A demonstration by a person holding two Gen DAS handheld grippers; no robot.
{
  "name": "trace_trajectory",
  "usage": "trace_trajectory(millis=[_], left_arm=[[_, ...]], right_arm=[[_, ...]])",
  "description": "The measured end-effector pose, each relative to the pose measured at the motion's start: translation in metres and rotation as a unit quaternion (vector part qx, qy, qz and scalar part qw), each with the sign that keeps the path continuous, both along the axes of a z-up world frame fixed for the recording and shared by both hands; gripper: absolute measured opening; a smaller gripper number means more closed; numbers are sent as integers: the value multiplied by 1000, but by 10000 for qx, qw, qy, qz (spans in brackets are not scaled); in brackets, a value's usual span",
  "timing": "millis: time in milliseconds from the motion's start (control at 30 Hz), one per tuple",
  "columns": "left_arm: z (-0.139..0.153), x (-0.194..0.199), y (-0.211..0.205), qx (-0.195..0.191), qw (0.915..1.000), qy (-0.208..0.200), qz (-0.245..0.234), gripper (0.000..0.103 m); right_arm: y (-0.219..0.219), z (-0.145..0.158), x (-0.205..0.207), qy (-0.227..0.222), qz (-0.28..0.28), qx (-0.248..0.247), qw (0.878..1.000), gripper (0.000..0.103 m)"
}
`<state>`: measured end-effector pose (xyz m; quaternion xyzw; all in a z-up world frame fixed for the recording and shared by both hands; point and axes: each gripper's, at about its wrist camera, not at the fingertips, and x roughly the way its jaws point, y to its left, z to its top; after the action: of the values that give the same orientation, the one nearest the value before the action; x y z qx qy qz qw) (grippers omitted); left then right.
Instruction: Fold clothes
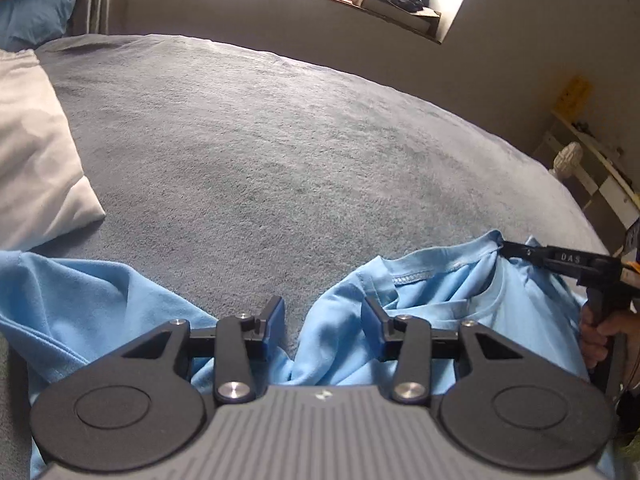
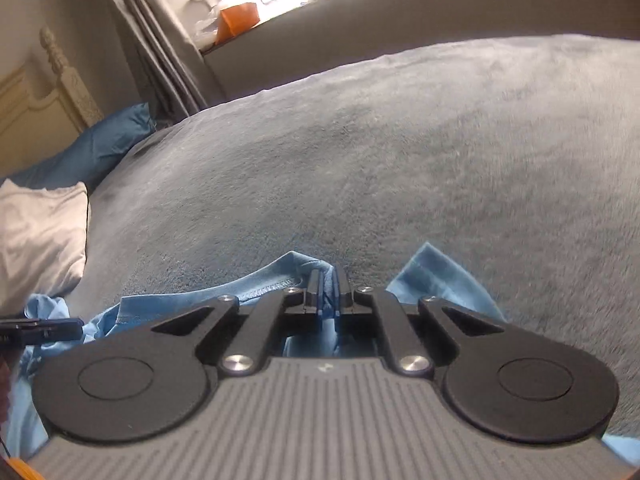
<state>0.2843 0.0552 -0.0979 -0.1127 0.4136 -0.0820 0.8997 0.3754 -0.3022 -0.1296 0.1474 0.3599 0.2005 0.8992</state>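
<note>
On the grey bed point(image 1: 280, 140), left of the light blue shirt point(image 1: 440, 304), lies a white pillow point(image 1: 36, 140), a blue pillow point(image 1: 32, 16) beyond it. The shirt sits crumpled at the bed's near edge. Over its middle the left hand-held gripper point(image 1: 323, 320) stands parted, nothing pinched. At the shirt's right the right hand-held gripper point(image 2: 329, 292) is clamped on a fold near the collar. Both gripper bodies hide the cloth beneath; the shirt's outline cannot be made out.
</note>
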Motion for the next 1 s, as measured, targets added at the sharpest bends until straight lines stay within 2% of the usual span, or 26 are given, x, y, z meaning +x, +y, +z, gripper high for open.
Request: trace_trajectory(millis=[67, 133, 167, 267, 367, 500, 600, 700, 767, 833, 933, 1000], left_arm=[[-2, 5, -7, 206, 9997, -5, -92, 40], [-5, 11, -10, 236, 9996, 25, -145, 22], [-6, 14, -11, 231, 9995, 47, -195, 9], [-6, 11, -16, 299, 9993, -53, -198, 6], [-1, 7, -13, 352, 9989, -298, -9, 5], [13, 7, 10, 296, 9941, -780, 686, 5], [11, 18, 19, 196, 9924, -774, 933, 5], [1, 26, 10, 541, 9922, -757, 834, 5], [-8, 28, 9, 637, 9927, -610, 828, 6], [-14, 30, 11, 608, 9924, -560, 906, 10], [-11, 29, 19, 363, 9920, -517, 1096, 18], [-4, 28, 22, 336, 9904, -565, 1220, 30]], right_arm=[[2, -4, -2, -65, -4, 31, 10000, 3], [2, -5, -2, -87, 6, 19, 10000, 3], [2, -6, -1, -90, 6, 20, 10000, 3], [4, -8, 0, -129, 2, 25, 9999, 3], [2, -8, -4, -193, -21, 43, 9998, 3], [2, -9, -4, -242, -13, 42, 9997, 3], [2, -10, -4, -274, 1, 23, 9996, 3], [3, -11, -4, -291, 3, 9, 9996, 3], [2, -11, -3, -287, -1, 22, 9996, 3], [2, -12, -3, -280, 0, 35, 9996, 3], [3, -10, -2, -262, 13, 11, 9997, 3], [3, -9, -1, -251, 34, -19, 9997, 3]])
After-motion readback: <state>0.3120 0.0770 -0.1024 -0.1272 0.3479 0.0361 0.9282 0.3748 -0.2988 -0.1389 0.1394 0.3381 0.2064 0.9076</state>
